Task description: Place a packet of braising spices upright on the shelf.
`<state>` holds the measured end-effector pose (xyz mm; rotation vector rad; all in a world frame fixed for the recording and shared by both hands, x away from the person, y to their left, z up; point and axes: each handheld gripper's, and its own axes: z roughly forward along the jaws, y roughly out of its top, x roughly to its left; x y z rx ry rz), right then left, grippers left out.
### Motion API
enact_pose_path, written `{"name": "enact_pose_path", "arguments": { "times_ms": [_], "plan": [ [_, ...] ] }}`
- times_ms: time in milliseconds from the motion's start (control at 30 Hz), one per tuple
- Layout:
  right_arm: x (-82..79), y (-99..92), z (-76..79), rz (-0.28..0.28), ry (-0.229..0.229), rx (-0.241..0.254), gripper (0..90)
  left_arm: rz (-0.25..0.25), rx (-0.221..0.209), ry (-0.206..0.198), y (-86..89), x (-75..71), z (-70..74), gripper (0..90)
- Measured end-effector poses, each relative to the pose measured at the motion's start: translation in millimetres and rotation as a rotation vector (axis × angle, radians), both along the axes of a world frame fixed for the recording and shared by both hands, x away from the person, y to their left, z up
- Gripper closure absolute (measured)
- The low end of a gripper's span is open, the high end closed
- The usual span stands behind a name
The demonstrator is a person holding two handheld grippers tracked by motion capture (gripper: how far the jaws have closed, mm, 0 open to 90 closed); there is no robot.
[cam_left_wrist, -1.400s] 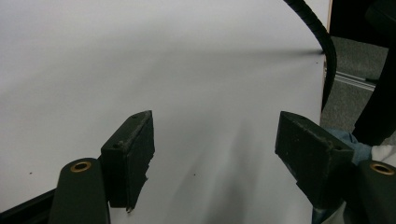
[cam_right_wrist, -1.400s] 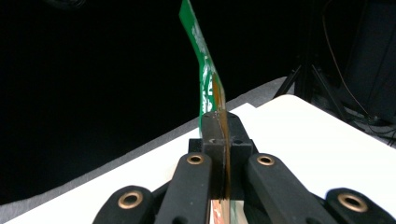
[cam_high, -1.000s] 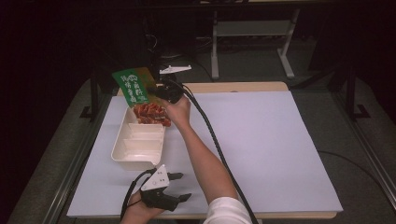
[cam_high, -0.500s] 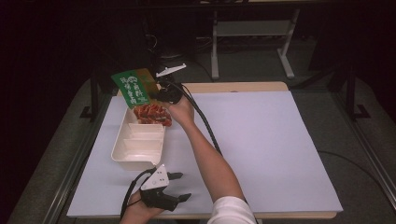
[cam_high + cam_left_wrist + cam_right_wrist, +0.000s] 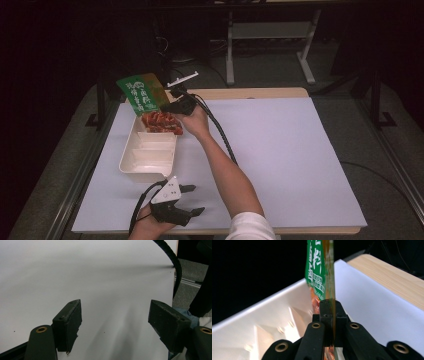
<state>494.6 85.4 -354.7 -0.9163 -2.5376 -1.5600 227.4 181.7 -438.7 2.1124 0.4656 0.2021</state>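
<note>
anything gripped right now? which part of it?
Right gripper is shut on the green pouch, pinched by its edge above the white tray. Left gripper is open and holds nothing.

Right gripper (image 5: 172, 103) clamps green food pouch (image 5: 141, 93) above far end of white compartment tray (image 5: 145, 162); reddish food (image 5: 161, 122) in far compartment. Left gripper (image 5: 192, 199) jaws apart, near table's (image 5: 300, 150) front edge.
</note>
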Motion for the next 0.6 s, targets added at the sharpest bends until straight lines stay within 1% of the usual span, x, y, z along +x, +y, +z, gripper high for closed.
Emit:
{"name": "enact_pose_path", "arguments": {
  "times_ms": [33,100,133,200,300,367,533,567,600],
  "plan": [
    [0.0,0.0,0.0,0.000,0.000,0.000,89.2,0.000,-0.001,0.000,0.0,0.1,-0.1,26.2],
    [-5.0,-2.9,2.0,-0.013,0.017,0.053,89.2,-0.002,0.000,0.001,-0.1,0.3,-0.3,26.2],
    [-5.0,-2.9,2.0,-0.013,0.017,0.053,89.2,-0.002,0.003,0.003,-0.3,0.3,-0.3,26.2],
    [-6.6,-3.7,0.3,-0.025,0.020,0.076,89.2,-0.002,0.001,0.004,-1.0,-0.2,-0.6,26.2],
    [-4.3,-6.3,-8.0,-0.065,0.060,0.125,89.2,-0.006,0.005,0.001,-1.6,-0.6,-0.3,26.2],
    [-2.6,-8.9,-14.3,-0.097,0.074,0.148,89.2,-0.005,0.005,0.000,-1.8,-0.8,-0.4,26.2],
    [-5.5,-9.7,-23.4,-0.147,0.075,0.160,89.2,-0.008,0.007,0.004,-3.0,-0.9,-1.2,26.2],
    [-7.5,-7.4,-28.3,-0.152,0.083,0.149,89.2,-0.010,0.006,0.005,-3.1,-1.0,-1.2,26.1],
    [-9.4,-5.8,-30.6,-0.150,0.067,0.139,89.2,-0.011,0.003,0.005,-3.3,-1.4,-1.1,26.0]
  ]
}}
